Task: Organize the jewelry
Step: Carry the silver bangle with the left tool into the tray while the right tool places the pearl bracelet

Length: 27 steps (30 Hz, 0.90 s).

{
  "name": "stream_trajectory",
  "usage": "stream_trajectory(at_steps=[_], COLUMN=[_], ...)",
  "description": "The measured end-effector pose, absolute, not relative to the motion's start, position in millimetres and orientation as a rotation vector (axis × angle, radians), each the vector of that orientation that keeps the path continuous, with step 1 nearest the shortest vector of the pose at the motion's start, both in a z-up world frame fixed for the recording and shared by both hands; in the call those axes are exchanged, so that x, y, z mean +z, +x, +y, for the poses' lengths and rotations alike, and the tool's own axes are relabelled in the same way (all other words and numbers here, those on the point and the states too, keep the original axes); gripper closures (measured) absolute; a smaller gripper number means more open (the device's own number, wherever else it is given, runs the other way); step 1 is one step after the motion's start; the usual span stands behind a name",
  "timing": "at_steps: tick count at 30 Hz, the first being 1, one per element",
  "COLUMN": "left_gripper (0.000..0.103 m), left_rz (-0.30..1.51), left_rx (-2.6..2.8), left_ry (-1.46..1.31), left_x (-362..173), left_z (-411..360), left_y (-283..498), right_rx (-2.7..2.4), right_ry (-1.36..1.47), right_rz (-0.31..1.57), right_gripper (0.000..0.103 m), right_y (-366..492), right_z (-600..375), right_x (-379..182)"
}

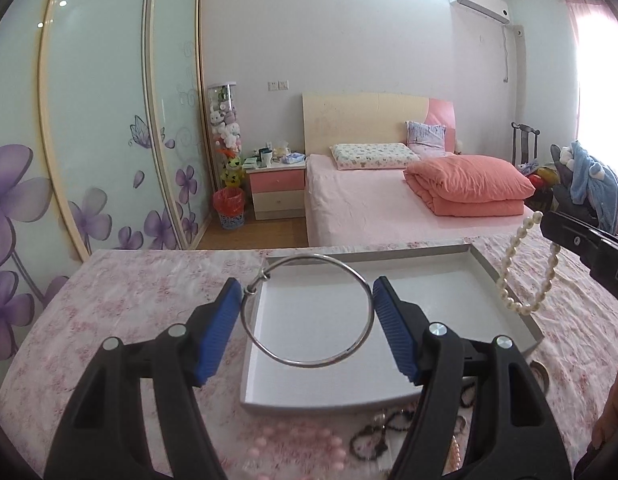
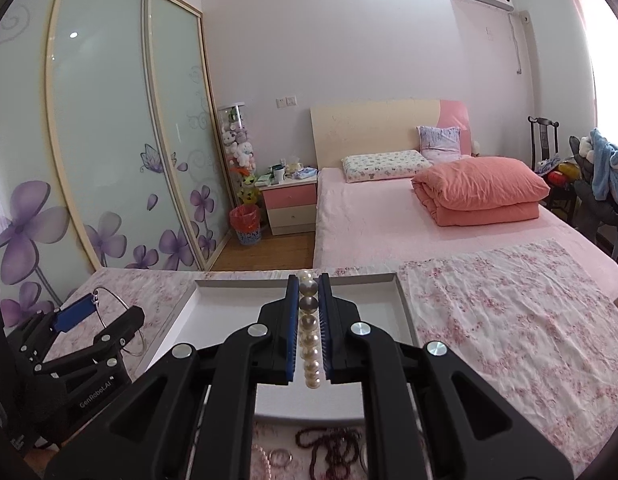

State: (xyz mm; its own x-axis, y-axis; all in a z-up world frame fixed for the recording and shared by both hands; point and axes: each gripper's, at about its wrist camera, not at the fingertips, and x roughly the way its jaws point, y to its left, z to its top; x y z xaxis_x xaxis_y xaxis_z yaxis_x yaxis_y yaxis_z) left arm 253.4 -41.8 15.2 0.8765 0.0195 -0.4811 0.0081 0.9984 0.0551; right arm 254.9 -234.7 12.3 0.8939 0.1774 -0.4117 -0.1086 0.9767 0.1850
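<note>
The silver bangle (image 1: 307, 312) spans the blue pads of the left gripper (image 1: 309, 322), clamped across its width, low centre of frame — directly over the empty grey tray (image 1: 505, 276). At right, the right gripper (image 2: 309, 320) pinches the pearl strand (image 2: 309, 320) lengthwise — it dangles over the tray's right rim.

Pink bed (image 2: 389, 216), wardrobe (image 2: 101, 140), nightstand (image 2: 291, 204)

The left gripper (image 1: 307, 312) is held above the surface, its blue-padded jaws spread wide — each pad pressed against the metal bangle (image 1: 309, 312) spanning the gap. The right gripper (image 2: 308, 300) is held level with it (just to its right), jaws drawn nearly together, clamped on a pearl strand (image 2: 309, 334).
</note>
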Motion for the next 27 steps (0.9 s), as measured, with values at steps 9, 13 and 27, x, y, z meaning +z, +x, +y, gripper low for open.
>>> stream_trajectory(at_steps=[9,13,27], left_gripper=[0.037,0.037,0.029], left_rz=[0.583,0.614,0.632], left_rx=[0.009,-0.003,0.005], left_ry=[0.067,0.079,0.076], left_x=[-20,-31,-42], left_z=[-44,-48,-47], left_y=[317,334,353], right_rx=[0.160,0.159,0.113], right_ry=[0.196,0.205,0.221], right_rz=[0.569,0.615,0.658], right_gripper=[0.092,0.092,0.075], right_y=[317,332,336], right_z=[-227,-226,-239], right_x=[-27,-41,-51])
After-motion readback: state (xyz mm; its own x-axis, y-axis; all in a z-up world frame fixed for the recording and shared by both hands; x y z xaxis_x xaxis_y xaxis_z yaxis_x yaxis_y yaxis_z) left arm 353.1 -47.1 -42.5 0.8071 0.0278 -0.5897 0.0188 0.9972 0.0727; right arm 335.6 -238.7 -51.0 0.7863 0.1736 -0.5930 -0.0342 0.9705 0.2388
